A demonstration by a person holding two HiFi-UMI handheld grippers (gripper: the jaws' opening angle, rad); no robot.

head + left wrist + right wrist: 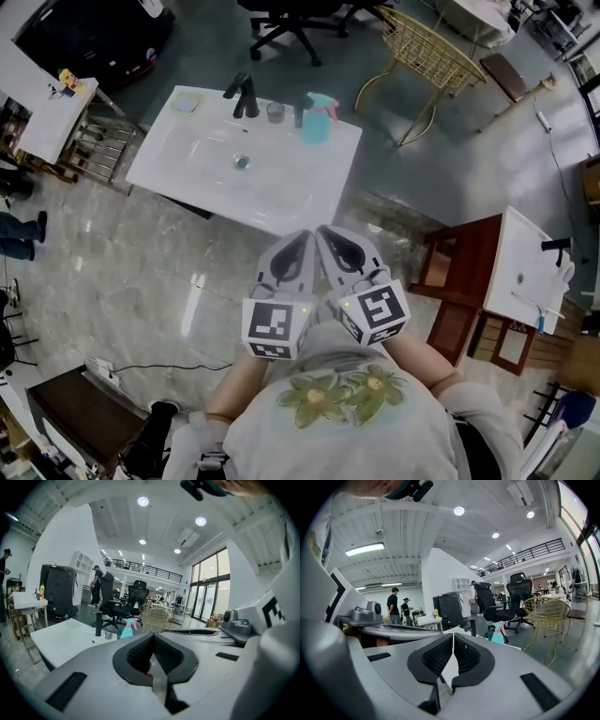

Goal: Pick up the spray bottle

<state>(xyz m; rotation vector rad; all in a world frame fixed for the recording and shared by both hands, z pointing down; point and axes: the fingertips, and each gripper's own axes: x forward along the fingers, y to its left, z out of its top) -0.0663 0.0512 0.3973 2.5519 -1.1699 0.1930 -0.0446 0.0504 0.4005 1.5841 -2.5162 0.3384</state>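
Observation:
A teal spray bottle (317, 117) with a pink trigger stands upright at the far right corner of the white sink counter (281, 187). It shows small in the left gripper view (126, 628) and in the right gripper view (498, 633). Both grippers are held close to my chest, well short of the counter. My left gripper (298, 246) is shut with nothing between its jaws. Beside it, my right gripper (330, 240) is also shut and empty, with its tips almost touching the left one's.
A dark faucet (244, 96) and a small glass (275, 112) stand on the counter's far edge, left of the bottle. A gold wire chair (427, 56) and black office chair (295, 23) stand beyond. A wooden cabinet (459, 281) stands at the right.

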